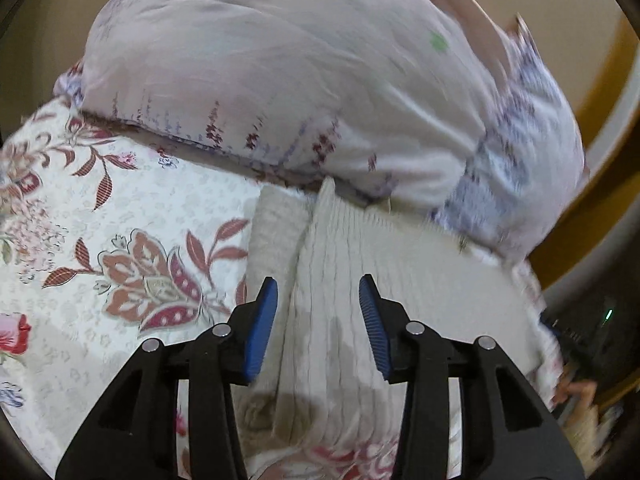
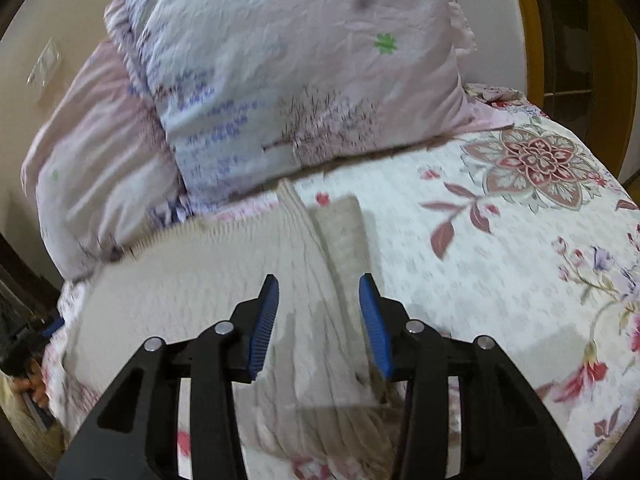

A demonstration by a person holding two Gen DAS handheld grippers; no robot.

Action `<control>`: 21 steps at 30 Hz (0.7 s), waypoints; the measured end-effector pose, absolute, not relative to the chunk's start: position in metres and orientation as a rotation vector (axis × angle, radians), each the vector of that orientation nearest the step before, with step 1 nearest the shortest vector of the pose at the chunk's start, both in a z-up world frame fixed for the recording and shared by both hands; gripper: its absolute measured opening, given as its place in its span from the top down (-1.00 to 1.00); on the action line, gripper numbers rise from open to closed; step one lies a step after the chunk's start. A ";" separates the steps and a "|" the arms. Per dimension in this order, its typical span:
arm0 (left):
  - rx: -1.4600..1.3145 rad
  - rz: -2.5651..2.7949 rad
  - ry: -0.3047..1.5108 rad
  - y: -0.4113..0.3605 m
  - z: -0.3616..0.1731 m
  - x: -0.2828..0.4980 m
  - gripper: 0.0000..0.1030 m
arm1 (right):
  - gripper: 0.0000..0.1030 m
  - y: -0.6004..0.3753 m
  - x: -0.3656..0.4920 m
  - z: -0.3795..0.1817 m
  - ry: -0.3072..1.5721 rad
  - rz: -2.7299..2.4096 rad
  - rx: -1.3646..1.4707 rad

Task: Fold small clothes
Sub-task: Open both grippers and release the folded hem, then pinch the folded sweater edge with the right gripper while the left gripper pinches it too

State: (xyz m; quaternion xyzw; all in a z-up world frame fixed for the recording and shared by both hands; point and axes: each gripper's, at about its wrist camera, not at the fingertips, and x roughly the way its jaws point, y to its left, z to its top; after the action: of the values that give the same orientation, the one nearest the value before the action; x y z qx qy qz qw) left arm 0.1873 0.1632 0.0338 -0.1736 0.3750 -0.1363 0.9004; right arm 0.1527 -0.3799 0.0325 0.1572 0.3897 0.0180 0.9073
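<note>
Beige ribbed garment (image 1: 400, 264) lies spread on the floral bedspread (image 1: 132, 208), its far edge just short of the pillows (image 1: 288, 80). At the left, the left gripper (image 1: 318, 292) hangs above the knit with its blue pads (image 1: 262, 332) spread — nothing pinched, cloth visible below the gap. A fold ridge runs up the fabric toward the pillows. Further right, the right gripper (image 2: 319, 292) hovers over the same garment (image 2: 192, 280), jaws likewise parted and empty. No label or writing can be read on the clothing — only a green flower print (image 2: 385, 44) on the pink pillow (image 2: 304, 80).
</note>
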 end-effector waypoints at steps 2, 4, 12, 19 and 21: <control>-0.318 -0.285 0.790 0.158 0.030 0.183 0.22 | 0.19 -0.377 0.148 0.026 0.822 0.033 0.288; -0.293 -0.281 0.809 0.152 0.024 0.183 0.26 | 0.36 -0.374 0.145 0.019 0.847 0.033 0.256; -0.278 -0.272 0.866 0.152 0.007 0.185 0.77 | 0.80 -0.368 0.138 0.016 0.844 0.048 0.241; -0.288 -0.314 0.871 0.159 0.009 0.178 0.93 | 0.82 -0.367 0.127 0.027 0.811 0.045 0.254; -0.283 -0.325 0.870 0.161 0.010 0.175 0.94 | 0.82 -0.368 0.122 0.027 0.809 0.042 0.266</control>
State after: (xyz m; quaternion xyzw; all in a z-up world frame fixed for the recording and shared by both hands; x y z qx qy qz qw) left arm 0.1748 0.1605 0.0100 -0.1361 0.4183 -0.1562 0.8844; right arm 0.1219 -0.3681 0.0275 0.1289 0.3926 0.0203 0.9104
